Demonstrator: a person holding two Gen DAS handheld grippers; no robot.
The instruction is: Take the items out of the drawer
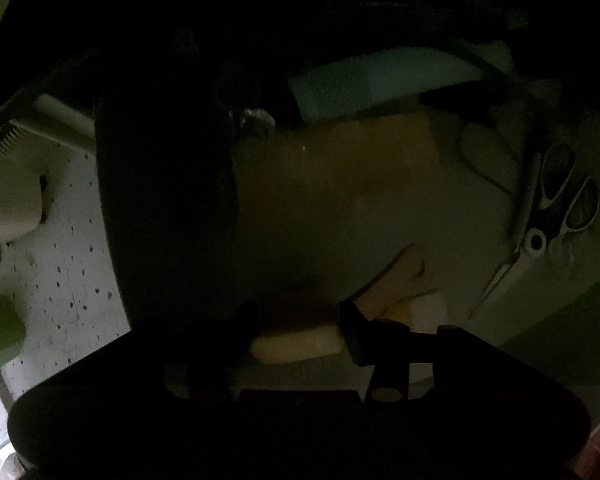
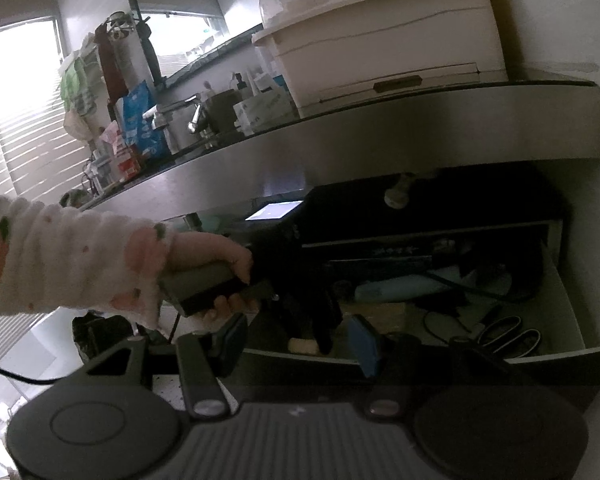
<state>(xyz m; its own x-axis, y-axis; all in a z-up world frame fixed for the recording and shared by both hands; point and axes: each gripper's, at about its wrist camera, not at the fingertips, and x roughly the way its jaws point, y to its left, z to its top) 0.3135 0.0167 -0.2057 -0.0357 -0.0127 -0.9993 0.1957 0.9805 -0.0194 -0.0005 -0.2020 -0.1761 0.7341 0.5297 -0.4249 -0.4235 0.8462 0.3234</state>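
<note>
The drawer [image 2: 572,320] stands open under the counter. My left gripper [image 1: 300,336] is down inside it, shut on a pale cylindrical stick [image 1: 296,346]; it also shows from outside in the right wrist view [image 2: 324,332] with the stick end [image 2: 303,346] between its fingers. Scissors [image 1: 556,204] lie at the drawer's right side, also seen in the right wrist view [image 2: 508,334]. A brown flat box [image 1: 340,172] and a light blue item [image 1: 376,80] lie further in. My right gripper [image 2: 300,344] is open and empty, in front of the drawer's front edge.
A black cable [image 2: 440,328] loops in the drawer. The steel counter edge [image 2: 380,140] overhangs the drawer. A white lidded bin [image 2: 380,36], a tap [image 2: 192,116] and packages stand on the counter. A speckled floor [image 1: 68,248] shows at left.
</note>
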